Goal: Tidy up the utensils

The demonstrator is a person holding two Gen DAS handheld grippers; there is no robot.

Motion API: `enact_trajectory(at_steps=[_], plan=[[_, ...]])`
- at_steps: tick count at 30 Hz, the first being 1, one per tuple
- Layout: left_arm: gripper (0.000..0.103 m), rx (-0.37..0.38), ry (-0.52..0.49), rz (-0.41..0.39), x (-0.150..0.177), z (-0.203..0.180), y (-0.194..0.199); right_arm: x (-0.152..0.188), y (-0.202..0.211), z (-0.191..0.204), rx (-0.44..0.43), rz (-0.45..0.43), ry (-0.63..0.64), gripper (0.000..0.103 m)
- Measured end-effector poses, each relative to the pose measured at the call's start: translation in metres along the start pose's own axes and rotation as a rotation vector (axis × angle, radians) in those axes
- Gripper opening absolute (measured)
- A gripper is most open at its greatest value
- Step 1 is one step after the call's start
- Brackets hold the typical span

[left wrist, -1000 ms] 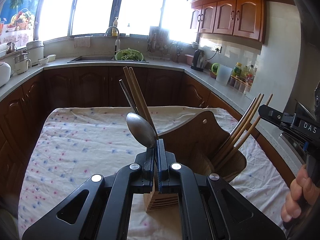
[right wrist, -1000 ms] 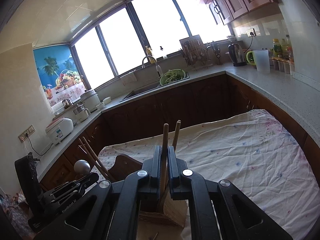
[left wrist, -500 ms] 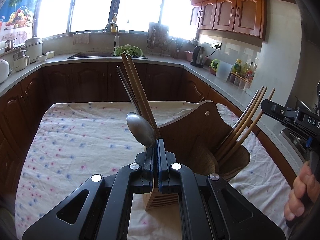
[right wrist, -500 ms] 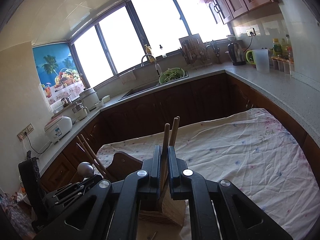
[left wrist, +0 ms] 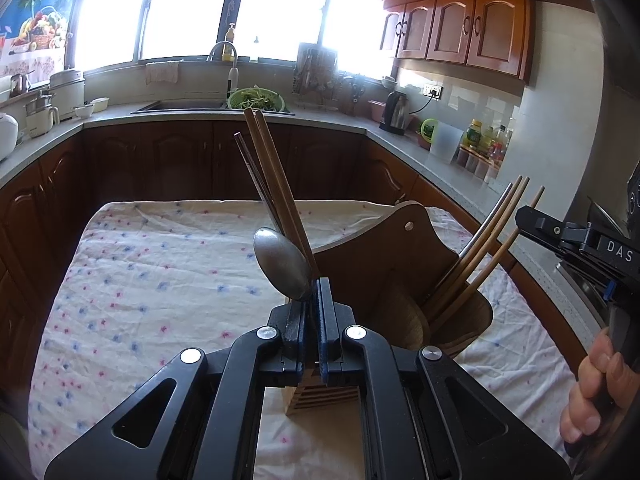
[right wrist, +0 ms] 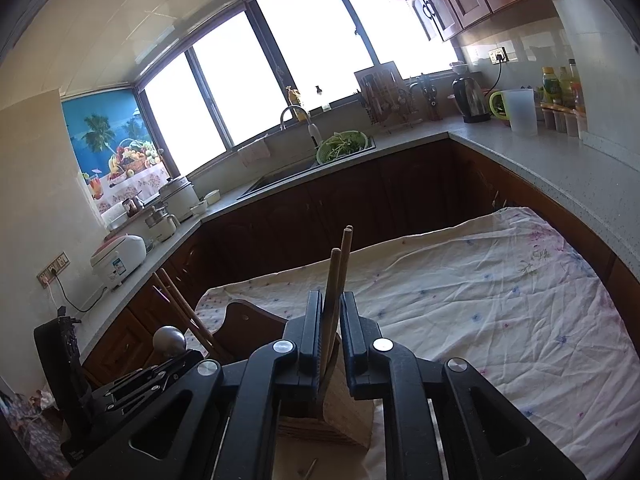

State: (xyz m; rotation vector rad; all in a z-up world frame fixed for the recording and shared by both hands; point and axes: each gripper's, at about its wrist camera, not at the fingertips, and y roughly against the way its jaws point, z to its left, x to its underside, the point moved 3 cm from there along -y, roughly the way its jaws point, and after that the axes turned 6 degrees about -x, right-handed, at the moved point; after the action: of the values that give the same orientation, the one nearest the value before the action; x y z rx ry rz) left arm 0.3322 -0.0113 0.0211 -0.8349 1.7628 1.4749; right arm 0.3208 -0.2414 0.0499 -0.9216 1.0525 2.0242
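Observation:
A wooden utensil holder (left wrist: 384, 264) stands on the flowered tablecloth (left wrist: 160, 280). My left gripper (left wrist: 313, 300) is over its near left part. Its jaws are just starting to open, and the pads still pinch the neck of a metal spoon (left wrist: 282, 264) whose bowl points up. Brown chopsticks (left wrist: 272, 184) rise behind the spoon. More chopsticks (left wrist: 480, 248) lean in the holder's right cup. My right gripper (right wrist: 331, 320) is over that cup. Its jaws are opening, and two chopsticks (right wrist: 338, 276) stand loose between the pads. The spoon (right wrist: 170, 340) and the left gripper (right wrist: 176, 360) show at lower left.
A hand (left wrist: 596, 392) holds the right gripper (left wrist: 520, 220) at the right edge. Dark cabinets and a grey counter (right wrist: 540, 160) ring the table, with a sink, a green colander (left wrist: 256, 100), a kettle (right wrist: 470, 96) and bottles. The cloth (right wrist: 500, 300) lies wrinkled.
The right gripper's jaws have parted, so the two chopsticks now stand free in the gap. The left gripper keeps the spoon, and neither hand has shifted noticeably.

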Motion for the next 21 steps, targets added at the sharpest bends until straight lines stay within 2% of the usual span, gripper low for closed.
enact_trajectory(at_steps=[2,4,6,8,10,13,17,19,21], plan=[[0.013,0.0,0.002,-0.001,0.0,0.0,0.001,0.001,0.001,-0.001,0.002,0.0,-0.006,0.023],[0.018,-0.004,0.005,-0.005,0.0,-0.001,0.003,0.001,0.001,-0.002,0.001,0.0,-0.01,0.039],[0.025,-0.006,0.009,-0.006,0.001,-0.002,0.004,0.002,0.003,-0.002,-0.003,-0.003,-0.008,0.041],[0.037,-0.015,0.011,-0.007,0.001,-0.001,0.004,0.003,0.004,-0.002,-0.008,-0.004,-0.008,0.047],[0.041,-0.014,0.017,-0.01,0.001,-0.001,0.006,0.003,0.005,-0.003,-0.01,-0.006,-0.012,0.06],[0.043,-0.019,0.016,-0.012,0.001,-0.001,0.008,0.003,0.009,-0.003,-0.018,-0.018,-0.018,0.066],[0.052,-0.028,0.021,-0.016,0.002,0.0,0.013,0.003,0.014,-0.003,-0.037,-0.022,-0.026,0.074],[0.058,-0.038,0.021,-0.022,0.002,0.0,0.017,0.004,0.016,-0.002,-0.049,-0.024,-0.028,0.084],[0.064,-0.046,0.019,-0.029,0.003,0.001,0.022,0.005,0.02,0.0,-0.058,-0.029,-0.028,0.088]])
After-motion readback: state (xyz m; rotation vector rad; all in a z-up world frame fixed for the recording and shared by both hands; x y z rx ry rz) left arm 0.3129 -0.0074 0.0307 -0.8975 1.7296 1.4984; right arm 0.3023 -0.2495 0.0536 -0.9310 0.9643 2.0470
